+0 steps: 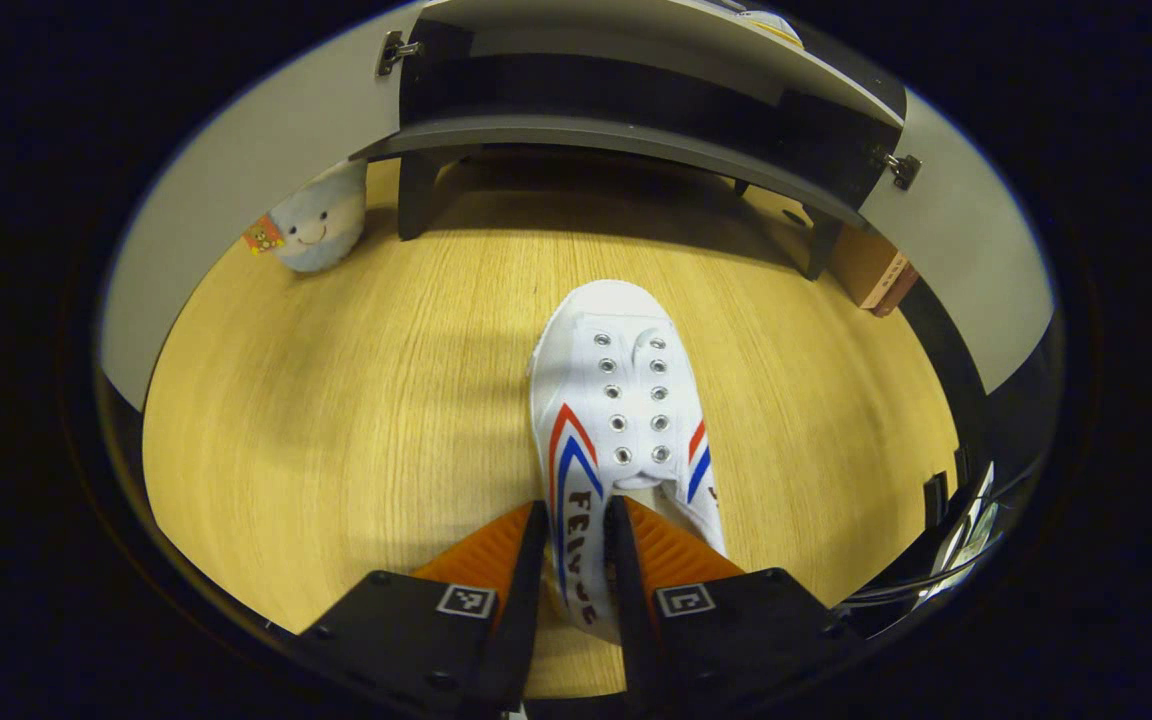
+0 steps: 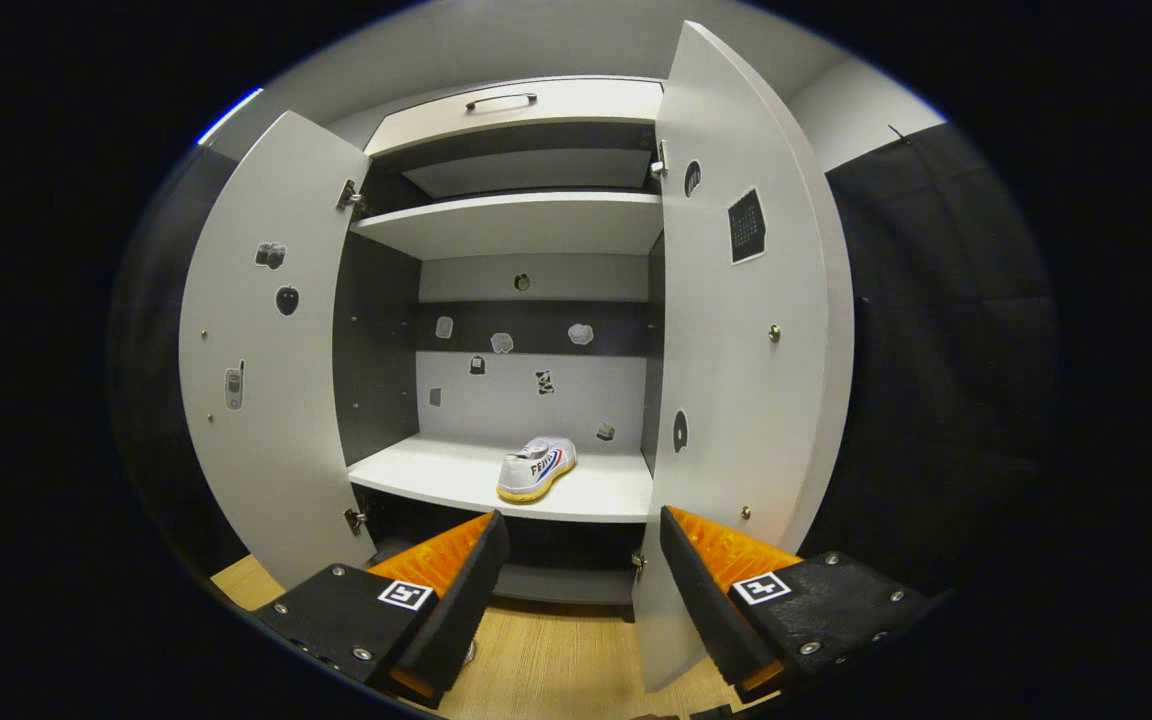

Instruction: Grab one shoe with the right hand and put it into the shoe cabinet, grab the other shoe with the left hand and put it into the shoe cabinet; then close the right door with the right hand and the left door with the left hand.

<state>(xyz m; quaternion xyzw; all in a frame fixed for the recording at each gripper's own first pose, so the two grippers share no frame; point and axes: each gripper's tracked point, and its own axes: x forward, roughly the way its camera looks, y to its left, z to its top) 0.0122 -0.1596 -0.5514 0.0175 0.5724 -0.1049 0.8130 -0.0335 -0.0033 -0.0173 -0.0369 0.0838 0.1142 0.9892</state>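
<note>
second shoe gripped on the floor, first shoe already on the cabinet shelf, both doors open

the shoe cabinet [image 2: 526, 250] stands wide open, its left door [image 2: 256, 350] and right door [image 2: 746, 330] swung out; either door's edge could catch the shoe on the way in if the carry drifts sideways. one shoe [image 2: 536, 468] sits on the lower shelf [image 2: 416, 470], right of centre, so the second could knock it if set down too close. the left gripper [image 1: 576, 540] is closed on the heel side of the other shoe [image 1: 621, 400], which lies on the wooden floor [image 1: 336, 400] toe toward the cabinet; held by one thin wall, it may twist or slip when lifted. the right gripper [image 2: 576, 560] hangs open and empty. the pinched heel is hidden behind the fingers [image 1: 496, 550], and the small stickers inside are too small to tell.
</note>
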